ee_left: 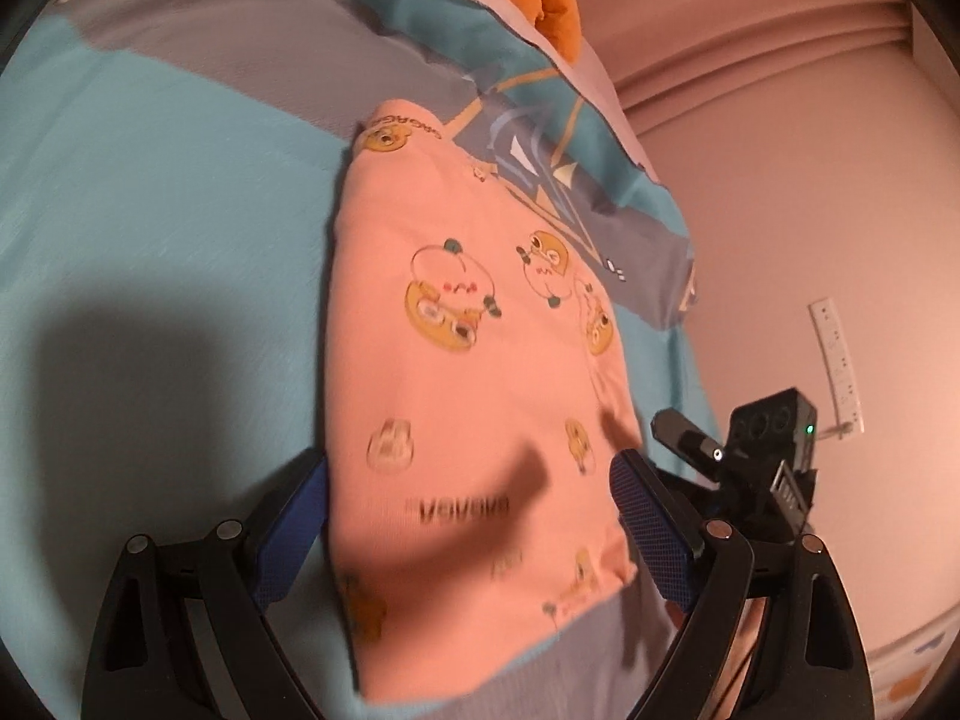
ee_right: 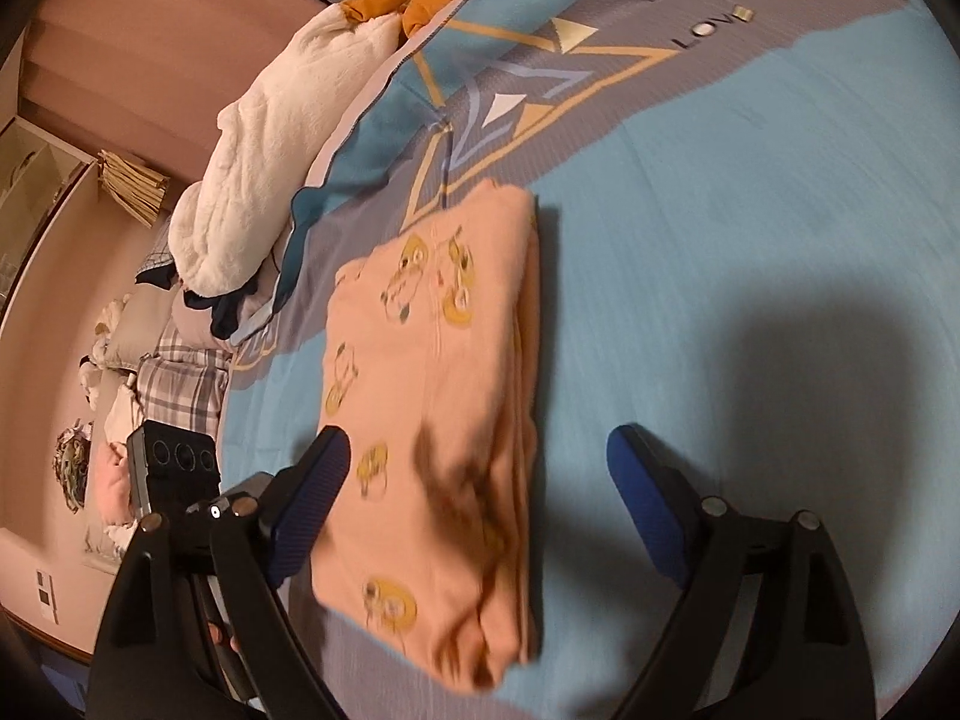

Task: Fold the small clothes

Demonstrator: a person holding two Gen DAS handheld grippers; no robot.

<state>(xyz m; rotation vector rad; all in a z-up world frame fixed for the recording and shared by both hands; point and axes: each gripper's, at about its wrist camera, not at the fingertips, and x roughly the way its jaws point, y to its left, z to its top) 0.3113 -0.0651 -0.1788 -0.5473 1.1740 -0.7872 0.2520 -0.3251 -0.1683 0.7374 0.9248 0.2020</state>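
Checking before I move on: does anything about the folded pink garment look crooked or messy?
Nothing stands out. The pink garment lies flat on the blue bedsheet as a compact folded stack, layers roughly aligned along one side. Both the left gripper and right gripper hang open above it, holding nothing.

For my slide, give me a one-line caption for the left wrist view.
Open left tongs above a folded pink garment on a blue bedspread, right tongs alongside.
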